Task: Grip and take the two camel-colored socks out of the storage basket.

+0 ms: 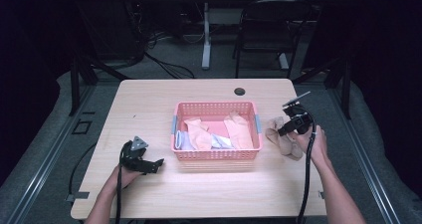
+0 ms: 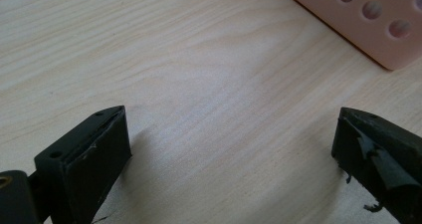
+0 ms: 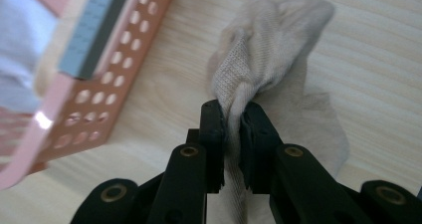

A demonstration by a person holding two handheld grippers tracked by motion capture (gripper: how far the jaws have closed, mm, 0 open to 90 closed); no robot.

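A beige sock (image 3: 268,40) lies crumpled on the wooden table (image 1: 149,104), just right of a pink perforated basket (image 1: 216,106). My right gripper (image 3: 233,119) is shut on a fold of it, the fabric pinched between both pads. In the high view that gripper (image 1: 286,130) sits low over the beige sock (image 1: 279,137) beside the basket's right end. My left gripper (image 1: 158,164) rests near the table's front left, with its jaws wide apart and pointing toward the basket. In its own view the left gripper (image 2: 229,149) holds nothing and has bare wood between the jaws.
The basket holds several peach garments (image 1: 239,129) and some white and pale blue ones (image 1: 185,140). The basket's corner (image 2: 358,30) is close ahead of my left gripper. A cable hole (image 1: 240,91) is at the table's far edge, and a chair (image 1: 268,30) stands beyond.
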